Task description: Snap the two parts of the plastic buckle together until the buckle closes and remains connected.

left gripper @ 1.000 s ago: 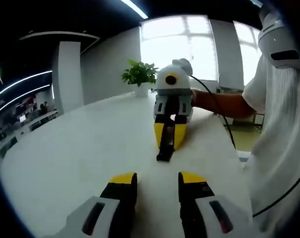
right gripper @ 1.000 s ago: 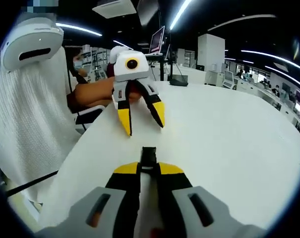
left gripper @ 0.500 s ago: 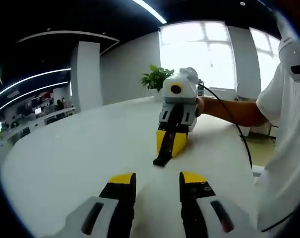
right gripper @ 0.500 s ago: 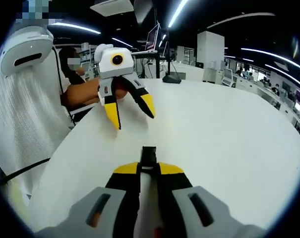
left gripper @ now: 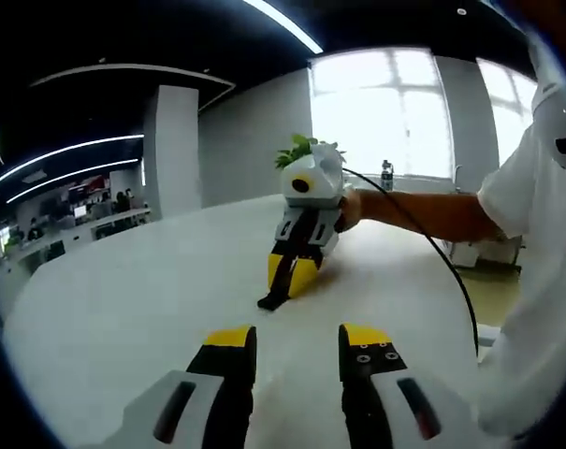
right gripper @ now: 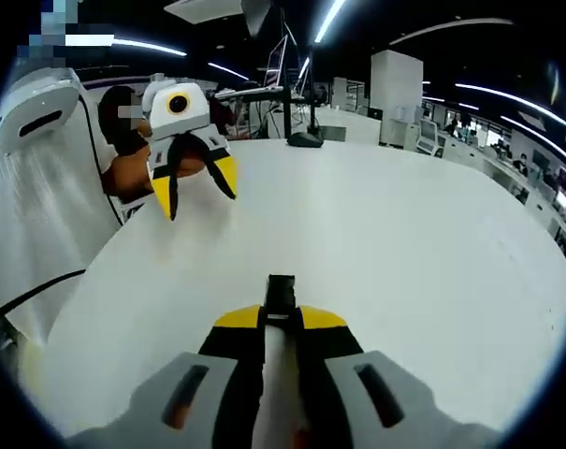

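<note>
Buckle part (right gripper: pixel 281 292) sits clamped in right gripper (right gripper: pixel 281 318) jaws; left gripper (left gripper: pixel 294 339) jaws gape empty.

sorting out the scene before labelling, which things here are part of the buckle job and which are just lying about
Part of the job:
- black buckle piece, clamped in the right claw
- left claw, open, holding nothing
- white table, the work surface

Just lying about:
- potted plant by the window
- bottle on the sill
- dark object at the table's far end
</note>
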Demonstrator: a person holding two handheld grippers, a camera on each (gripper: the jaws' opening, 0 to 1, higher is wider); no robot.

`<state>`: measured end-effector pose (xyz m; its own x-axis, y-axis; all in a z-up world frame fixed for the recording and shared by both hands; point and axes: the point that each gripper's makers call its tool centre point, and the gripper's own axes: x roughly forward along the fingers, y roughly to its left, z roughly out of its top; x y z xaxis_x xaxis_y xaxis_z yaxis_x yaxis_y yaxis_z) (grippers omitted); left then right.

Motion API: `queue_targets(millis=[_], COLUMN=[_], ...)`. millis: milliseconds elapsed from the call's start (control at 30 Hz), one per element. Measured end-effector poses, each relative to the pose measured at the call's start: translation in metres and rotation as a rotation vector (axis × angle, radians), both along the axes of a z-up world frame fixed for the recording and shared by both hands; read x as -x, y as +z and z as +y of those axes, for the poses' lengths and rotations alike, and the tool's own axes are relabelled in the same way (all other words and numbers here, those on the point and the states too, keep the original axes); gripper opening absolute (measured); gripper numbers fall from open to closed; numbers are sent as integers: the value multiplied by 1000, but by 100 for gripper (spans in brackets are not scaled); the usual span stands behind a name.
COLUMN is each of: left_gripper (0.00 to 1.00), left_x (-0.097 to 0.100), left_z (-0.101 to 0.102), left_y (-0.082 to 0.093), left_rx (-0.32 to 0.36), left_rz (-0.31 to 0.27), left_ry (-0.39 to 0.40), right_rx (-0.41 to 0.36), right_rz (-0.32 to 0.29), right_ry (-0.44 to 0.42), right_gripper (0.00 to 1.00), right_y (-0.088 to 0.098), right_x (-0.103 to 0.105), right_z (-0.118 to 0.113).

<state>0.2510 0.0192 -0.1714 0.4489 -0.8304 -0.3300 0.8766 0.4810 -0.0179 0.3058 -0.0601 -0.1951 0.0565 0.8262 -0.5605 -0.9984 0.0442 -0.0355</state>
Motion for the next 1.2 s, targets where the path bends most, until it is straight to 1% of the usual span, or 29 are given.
queue_targets(millis=[100, 233, 333, 433, 467, 600, 633, 733, 867, 933, 1200], left_gripper=[35, 34, 34, 35, 35, 35, 35, 35, 35, 35, 35], left_x=[-4, -8, -12, -15, -15, -17, -17, -17, -17, -15, -17], left_z=[5, 8, 11, 13, 14, 17, 18, 20, 21, 21, 24], left_y=[-1, 0, -1, -2, -3, -5, -5, -5, -5, -5, -5], left_rx=[3, 24, 23, 14, 13, 11, 10, 14, 18, 24, 15], left_rz=[19, 29, 32, 17, 14, 20, 21, 22, 25, 28, 22], left_ry=[44, 75, 96, 123, 129, 143, 147, 154, 159, 154, 165], right_rx=[-1, -6, -7, -14, -16, -12, -11, -13, -9, -15, -20], right_rz=[0, 7, -4, 7, 1, 0, 2, -3, -4, 1, 3], right_ry=[-6, 0, 4, 11, 7, -8, -8, 1, -10, -13, -3], right_gripper=[12, 12, 12, 12, 12, 12, 12, 12, 12, 12, 12], right_y=[-1, -2, -2, -3, -3, -3, -3, -3, -5, -5, -7], right_x=[-9, -10, -10, -26, -32, -39, -47, -51, -56, -66, -67], right_z=[0, 3, 3, -1, -3, -1, -3, -5, -7, -11, -7])
